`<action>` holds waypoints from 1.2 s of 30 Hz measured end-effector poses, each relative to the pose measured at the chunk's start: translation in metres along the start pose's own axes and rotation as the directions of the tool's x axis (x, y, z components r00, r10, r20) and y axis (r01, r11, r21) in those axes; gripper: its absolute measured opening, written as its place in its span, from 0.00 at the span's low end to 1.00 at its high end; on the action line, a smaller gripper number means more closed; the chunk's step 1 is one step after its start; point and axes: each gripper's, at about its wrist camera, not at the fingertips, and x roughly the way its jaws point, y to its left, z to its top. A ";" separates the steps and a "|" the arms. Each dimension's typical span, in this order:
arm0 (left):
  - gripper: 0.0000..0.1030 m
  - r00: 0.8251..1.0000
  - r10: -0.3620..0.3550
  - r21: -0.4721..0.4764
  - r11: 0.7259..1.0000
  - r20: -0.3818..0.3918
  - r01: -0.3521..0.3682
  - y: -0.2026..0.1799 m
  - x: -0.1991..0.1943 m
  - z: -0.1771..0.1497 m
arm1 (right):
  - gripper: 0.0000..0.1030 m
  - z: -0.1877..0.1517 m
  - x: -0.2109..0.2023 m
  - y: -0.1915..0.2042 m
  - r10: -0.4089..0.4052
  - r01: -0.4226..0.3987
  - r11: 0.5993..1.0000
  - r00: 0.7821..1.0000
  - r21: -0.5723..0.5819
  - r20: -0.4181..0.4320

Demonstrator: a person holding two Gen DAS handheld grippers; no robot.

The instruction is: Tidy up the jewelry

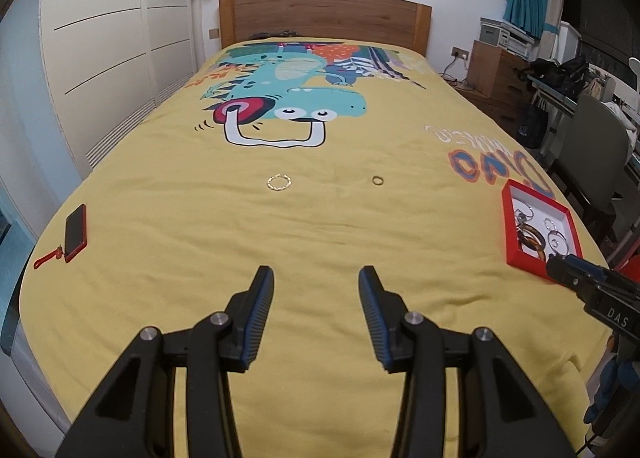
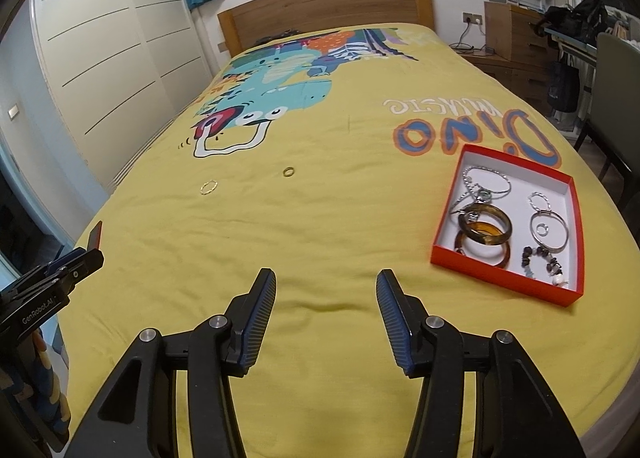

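Over the yellow bed cover, both grippers hang empty with two pieces of jewelry lying loose ahead of them.

From left to right: a red phone (image 1: 76, 233) lies far off to the left of the left gripper (image 1: 316, 278), whose fingers stand apart with nothing between them; ahead of those fingers, slightly left, lies the thin gold bangle (image 1: 279, 182), and ahead and to their right the small gold ring (image 1: 378, 180). The right gripper (image 2: 326, 282) is likewise parted and empty, and the red box (image 2: 576, 218) of bracelets and chains sits just to the right of its fingers. Probably the next pick is the ring or bangle: both lie flat on soft fabric, so the fingers should straddle the piece, press lightly into the cover, then close slowly to avoid pinching cloth.
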 end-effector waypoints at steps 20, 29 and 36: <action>0.41 0.999 0.033 -0.018 0.999 0.001 -0.033 0.009 0.007 -0.004 | 0.54 -0.005 0.014 0.018 0.007 -0.008 1.000 1.000 -0.021 -0.023; 0.41 0.999 0.031 -0.008 0.999 0.022 -0.031 0.010 0.005 -0.005 | 0.57 -0.006 0.013 0.021 -0.001 0.000 1.000 1.000 -0.019 -0.018; 0.41 0.999 0.032 -0.006 0.999 0.022 -0.032 0.008 0.002 -0.006 | 0.61 -0.009 0.008 0.023 -0.001 0.001 1.000 1.000 -0.014 -0.005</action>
